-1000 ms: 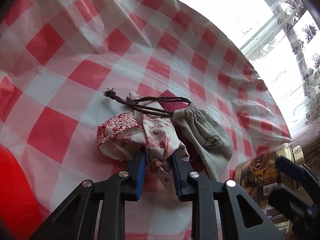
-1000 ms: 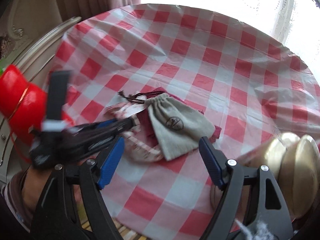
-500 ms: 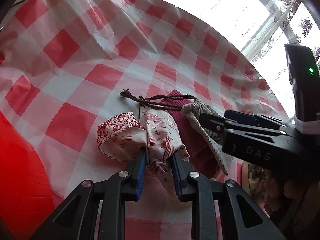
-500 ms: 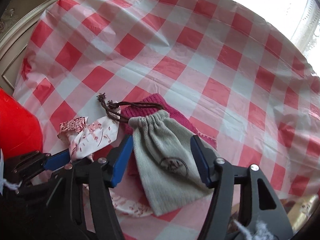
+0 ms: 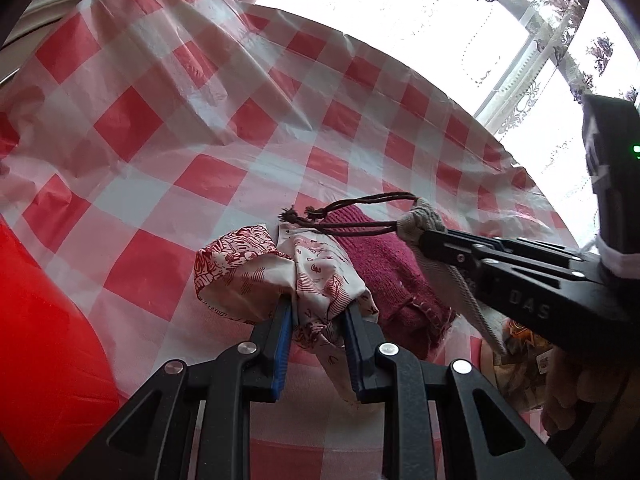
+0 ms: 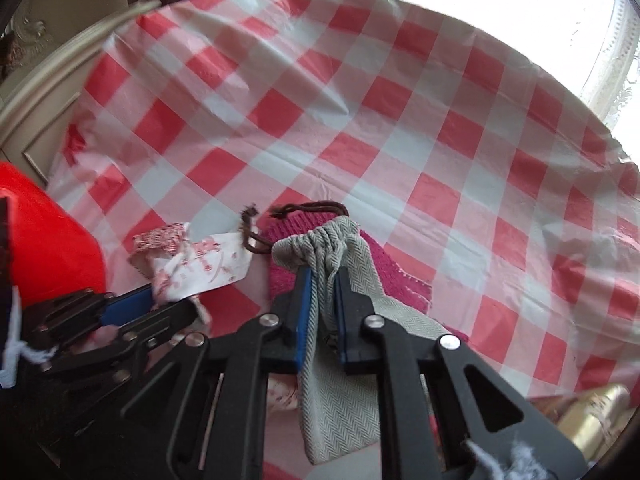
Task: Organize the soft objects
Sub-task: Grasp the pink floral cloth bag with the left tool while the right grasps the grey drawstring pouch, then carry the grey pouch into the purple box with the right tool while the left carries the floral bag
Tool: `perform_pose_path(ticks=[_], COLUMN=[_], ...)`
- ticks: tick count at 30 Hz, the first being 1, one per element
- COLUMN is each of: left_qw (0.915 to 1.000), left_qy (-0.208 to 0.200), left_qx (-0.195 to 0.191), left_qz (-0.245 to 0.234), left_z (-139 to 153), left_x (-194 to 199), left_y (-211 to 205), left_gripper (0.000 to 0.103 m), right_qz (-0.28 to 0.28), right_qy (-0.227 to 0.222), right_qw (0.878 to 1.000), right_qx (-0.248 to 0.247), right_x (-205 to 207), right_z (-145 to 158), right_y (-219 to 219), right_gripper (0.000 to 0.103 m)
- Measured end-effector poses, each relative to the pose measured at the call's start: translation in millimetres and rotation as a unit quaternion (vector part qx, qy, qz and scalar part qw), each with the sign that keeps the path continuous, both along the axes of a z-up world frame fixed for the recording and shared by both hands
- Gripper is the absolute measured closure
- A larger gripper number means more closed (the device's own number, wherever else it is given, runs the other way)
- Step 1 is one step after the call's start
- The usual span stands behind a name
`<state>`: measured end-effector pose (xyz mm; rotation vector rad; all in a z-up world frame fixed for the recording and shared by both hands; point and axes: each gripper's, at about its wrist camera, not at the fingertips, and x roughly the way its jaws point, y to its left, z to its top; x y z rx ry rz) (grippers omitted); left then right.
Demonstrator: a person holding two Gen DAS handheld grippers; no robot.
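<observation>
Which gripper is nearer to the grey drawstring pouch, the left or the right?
Right. The right gripper is clamped on the grey drawstring pouch below its gathered neck; the left gripper holds the printed cloth beside it.

I see a red-and-white checked cloth (image 6: 400, 128). The pouch (image 6: 344, 344) is grey herringbone, its cord (image 6: 308, 208) brown; the knit (image 5: 384, 264) is crimson.

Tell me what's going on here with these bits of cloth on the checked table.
A person is sorting soft items with two handheld tongs. The left tongs pinch the printed red-and-white cloth. The right tongs have just been closing and now clamp the grey drawstring pouch, which lies over a maroon knit piece.
</observation>
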<state>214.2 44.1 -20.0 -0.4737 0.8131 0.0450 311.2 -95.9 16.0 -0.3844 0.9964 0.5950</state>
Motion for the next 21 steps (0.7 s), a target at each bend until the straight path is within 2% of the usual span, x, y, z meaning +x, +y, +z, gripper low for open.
perform_pose_path(ticks=[5, 10, 16, 21], left_qw=[0.9998, 0.9993, 0.9977, 0.9965], left_qy=[-0.018, -0.037, -0.067, -0.073], left_qx=[0.001, 0.006, 0.002, -0.014], left_qz=[0.002, 0.001, -0.012, -0.037], left_z=[9, 25, 50, 59], left_x=[-7, -23, -50, -75], left_y=[-1, -6, -21, -45], left_gripper=[0.078, 0.078, 0.078, 0.078], right_qz=[0.01, 0.014, -0.023, -0.088], right_qy=[-0.027, -0.045, -0.065, -0.085], right_qw=[0.999, 0.997, 0.996, 0.992], right_qx=[0.035, 0.062, 0.063, 0.042], right_x=[-34, -78, -134, -181], right_z=[49, 92, 127, 141], right_y=[-16, -51, -135, -228], right_gripper=[0.089, 0.089, 0.089, 0.089])
